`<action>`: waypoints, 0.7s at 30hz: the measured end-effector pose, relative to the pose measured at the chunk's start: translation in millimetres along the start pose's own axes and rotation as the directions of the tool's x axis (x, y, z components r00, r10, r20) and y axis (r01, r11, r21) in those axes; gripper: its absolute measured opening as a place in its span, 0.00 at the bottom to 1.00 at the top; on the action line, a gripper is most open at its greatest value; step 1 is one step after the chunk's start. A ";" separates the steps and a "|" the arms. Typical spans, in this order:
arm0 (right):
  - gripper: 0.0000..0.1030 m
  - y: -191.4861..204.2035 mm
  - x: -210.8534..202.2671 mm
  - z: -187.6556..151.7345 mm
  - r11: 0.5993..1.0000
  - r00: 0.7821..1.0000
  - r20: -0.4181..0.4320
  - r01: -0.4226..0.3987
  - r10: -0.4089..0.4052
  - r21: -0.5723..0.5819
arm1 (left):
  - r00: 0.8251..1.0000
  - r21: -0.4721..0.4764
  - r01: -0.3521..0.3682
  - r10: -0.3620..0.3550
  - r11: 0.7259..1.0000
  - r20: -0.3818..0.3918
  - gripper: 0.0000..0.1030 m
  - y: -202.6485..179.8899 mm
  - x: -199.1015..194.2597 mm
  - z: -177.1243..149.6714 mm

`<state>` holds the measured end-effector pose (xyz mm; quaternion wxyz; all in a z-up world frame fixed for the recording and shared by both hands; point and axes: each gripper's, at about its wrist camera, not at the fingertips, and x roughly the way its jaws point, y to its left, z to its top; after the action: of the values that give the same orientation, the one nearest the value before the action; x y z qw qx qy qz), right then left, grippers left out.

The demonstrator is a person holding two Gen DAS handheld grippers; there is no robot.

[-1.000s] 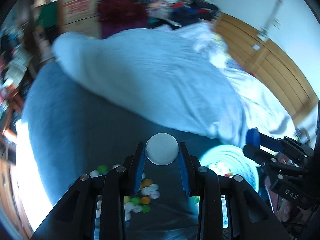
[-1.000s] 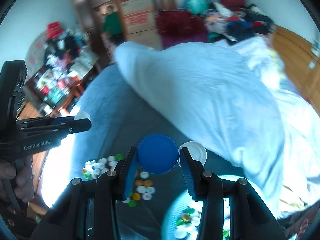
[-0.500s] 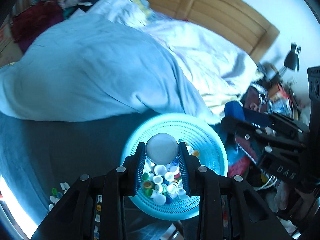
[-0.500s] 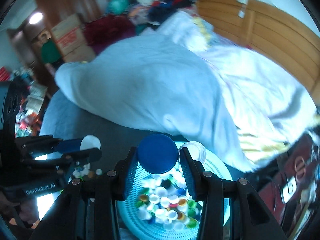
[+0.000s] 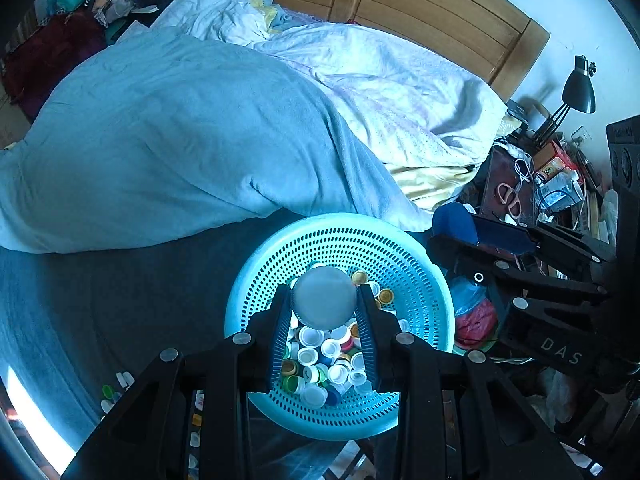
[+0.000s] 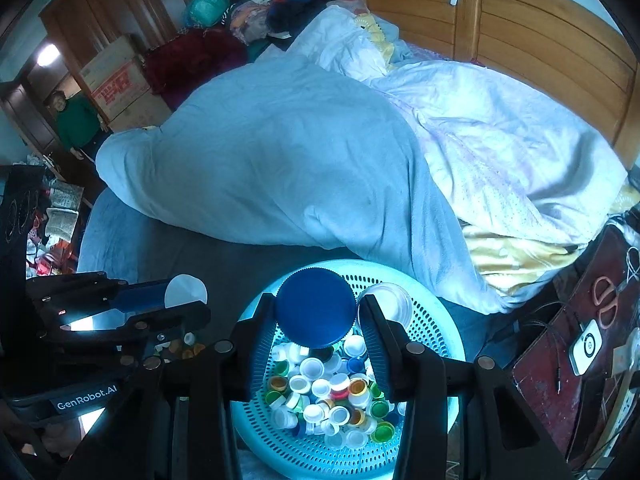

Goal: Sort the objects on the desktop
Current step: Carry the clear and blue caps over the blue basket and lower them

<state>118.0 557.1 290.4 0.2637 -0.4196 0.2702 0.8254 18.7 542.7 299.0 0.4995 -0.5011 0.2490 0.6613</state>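
Above the turquoise basket (image 5: 416, 256) of bottle caps (image 6: 320, 388): left claw (image 5: 324, 300) clamped on a white cap (image 5: 324, 300), right claw (image 6: 316, 312) clamped on a blue cap (image 6: 316, 312).

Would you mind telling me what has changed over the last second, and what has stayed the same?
Both grippers swung from over the loose caps on the dark bedsheet to above the turquoise basket. The left gripper still clamps the white cap, and the right gripper still clamps the blue cap. Nothing has been released.
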 end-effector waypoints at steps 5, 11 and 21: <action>0.45 -2.4 0.8 -3.9 1.000 1.000 -0.005 -0.004 0.004 0.000 | 1.000 -0.013 -0.003 0.003 1.000 0.001 0.27 -1.7 1.2 -2.1; 0.45 -2.8 -1.7 -6.2 1.000 1.000 -0.004 -0.004 0.004 -0.005 | 1.000 -0.025 -0.009 0.009 1.000 0.008 0.27 -3.2 1.5 -2.3; 0.45 -6.0 -3.0 -12.2 1.000 1.000 -0.017 -0.004 0.004 -0.006 | 1.000 -0.029 -0.006 0.006 1.000 0.001 0.27 -8.0 7.4 -4.7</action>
<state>130.2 552.6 285.4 0.2585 -0.4269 0.2710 0.8231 27.9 544.8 291.9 0.4903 -0.5071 0.2405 0.6668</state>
